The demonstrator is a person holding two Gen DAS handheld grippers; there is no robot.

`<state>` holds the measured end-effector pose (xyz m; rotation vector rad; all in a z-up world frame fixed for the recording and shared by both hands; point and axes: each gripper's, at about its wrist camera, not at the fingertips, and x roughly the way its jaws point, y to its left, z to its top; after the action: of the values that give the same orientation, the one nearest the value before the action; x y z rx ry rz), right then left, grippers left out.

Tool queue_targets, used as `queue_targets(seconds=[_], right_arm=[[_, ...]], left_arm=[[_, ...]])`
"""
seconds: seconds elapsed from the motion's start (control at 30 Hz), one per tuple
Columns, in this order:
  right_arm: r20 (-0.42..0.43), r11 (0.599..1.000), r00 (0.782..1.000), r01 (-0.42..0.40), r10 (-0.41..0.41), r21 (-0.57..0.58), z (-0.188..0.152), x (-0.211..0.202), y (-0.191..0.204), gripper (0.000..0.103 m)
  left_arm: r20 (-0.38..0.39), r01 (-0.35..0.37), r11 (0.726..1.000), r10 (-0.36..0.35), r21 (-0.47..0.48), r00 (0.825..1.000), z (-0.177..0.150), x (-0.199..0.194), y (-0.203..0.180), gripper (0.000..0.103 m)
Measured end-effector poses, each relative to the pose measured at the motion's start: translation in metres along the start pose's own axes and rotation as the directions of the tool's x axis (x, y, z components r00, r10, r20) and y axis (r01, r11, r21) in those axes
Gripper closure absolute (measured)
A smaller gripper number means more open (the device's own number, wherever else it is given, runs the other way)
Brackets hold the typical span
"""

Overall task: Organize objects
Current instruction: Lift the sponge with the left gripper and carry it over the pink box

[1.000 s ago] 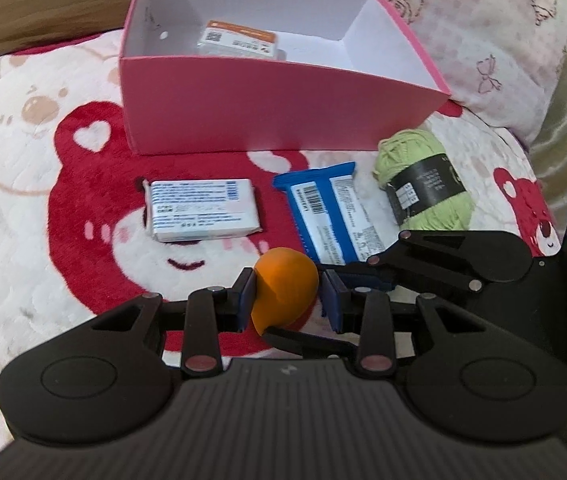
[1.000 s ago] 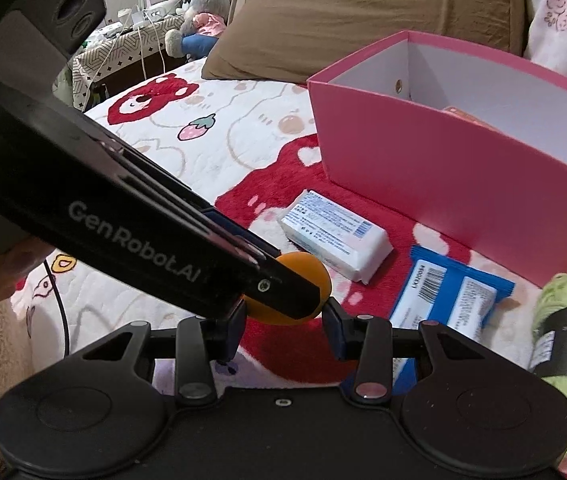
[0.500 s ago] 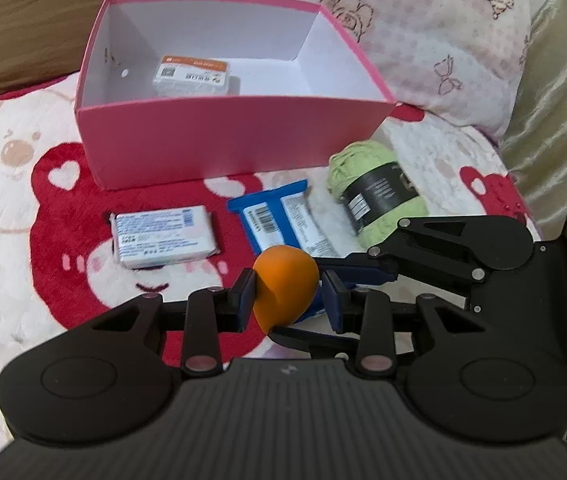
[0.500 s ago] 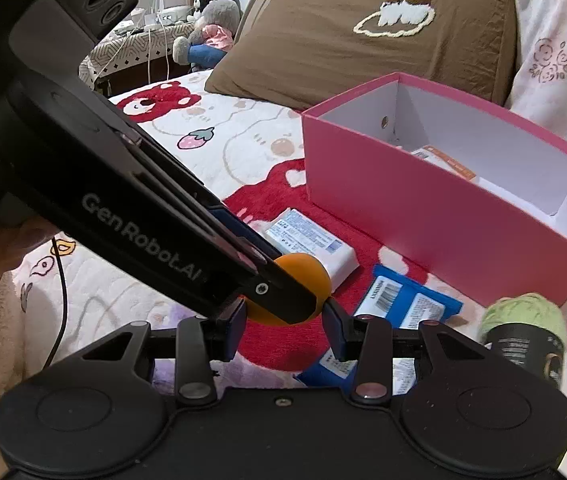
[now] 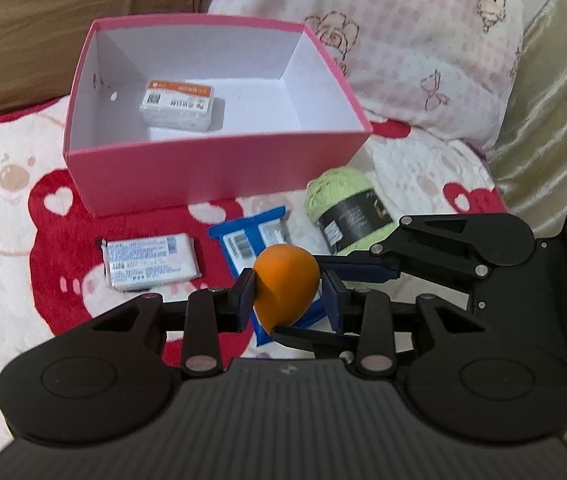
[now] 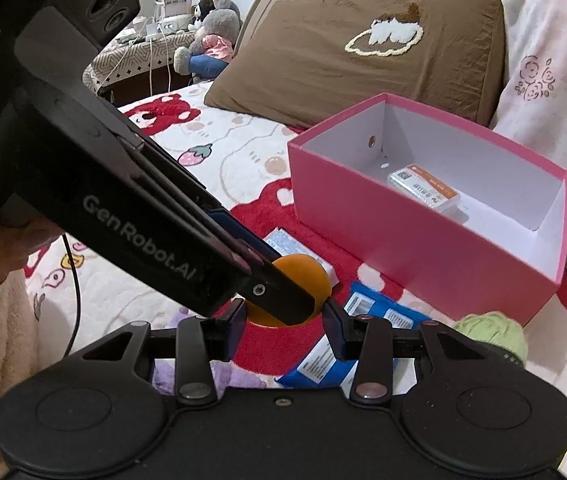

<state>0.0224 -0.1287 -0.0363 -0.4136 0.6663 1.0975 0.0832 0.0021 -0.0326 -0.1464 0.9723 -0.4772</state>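
Left wrist view: both grippers, left (image 5: 287, 292) and right (image 6: 285, 316), clamp one orange ball (image 5: 285, 282) above the bedspread (image 5: 15, 208), near the pink box (image 5: 211, 172).

A packet (image 5: 177, 106) lies in the box (image 5: 219, 168); yarn (image 5: 347, 212) sits before its right corner.

Matt pink cardboard box (image 5: 219, 176), plain white inside; fuzzy green yarn (image 5: 337, 192); smooth matt orange sponge (image 5: 285, 280); glossy blue wrapper (image 5: 243, 236); plush quilted bedspread (image 5: 11, 216).
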Motion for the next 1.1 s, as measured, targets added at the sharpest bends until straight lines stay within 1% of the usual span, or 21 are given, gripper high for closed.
queue_targets(seconds=[0.17,0.23,0.3,0.5,0.57,0.67,0.77,0.83,1.1], right_arm=[[0.014,0.999,1.000,-0.017,0.016,0.029,0.014,-0.011,-0.014,0.056],[0.017,0.999,1.000,-0.027,0.026,0.038,0.021,-0.015,-0.019,0.056],[0.019,0.998,0.999,-0.036,0.035,0.045,0.028,-0.017,-0.024,0.056],[0.013,1.000,1.000,-0.011,0.010,0.028,0.046,-0.016,-0.036,0.056],[0.023,1.000,1.000,-0.006,0.006,0.018,0.052,-0.017,-0.041,0.056],[0.039,1.000,0.999,-0.004,0.004,0.014,0.060,-0.017,-0.048,0.056],[0.035,1.000,0.999,0.018,-0.018,-0.003,0.071,-0.012,-0.057,0.056],[0.038,1.000,0.999,0.022,-0.022,0.005,0.080,-0.009,-0.066,0.056],[0.030,0.999,0.999,0.017,-0.018,0.037,0.120,0.010,-0.107,0.056]], left_arm=[[0.016,0.008,1.000,-0.008,-0.004,1.000,0.016,-0.011,-0.004,0.069],[0.000,0.008,1.000,-0.008,-0.015,1.000,0.024,-0.011,-0.005,0.069],[-0.016,0.024,0.999,-0.024,-0.048,1.000,0.030,-0.010,-0.004,0.071],[0.011,0.037,0.997,-0.036,-0.072,0.999,0.050,-0.013,-0.003,0.071],[0.020,0.036,0.997,-0.035,-0.069,0.999,0.057,-0.016,-0.003,0.071],[0.030,0.055,0.996,-0.053,-0.077,0.998,0.073,-0.019,-0.004,0.071],[0.055,0.049,0.997,-0.045,-0.062,0.997,0.090,-0.021,-0.007,0.071],[0.066,0.037,0.998,-0.034,-0.059,0.997,0.102,-0.020,-0.009,0.071],[0.103,-0.008,0.996,0.017,-0.088,0.994,0.153,-0.001,0.008,0.071]])
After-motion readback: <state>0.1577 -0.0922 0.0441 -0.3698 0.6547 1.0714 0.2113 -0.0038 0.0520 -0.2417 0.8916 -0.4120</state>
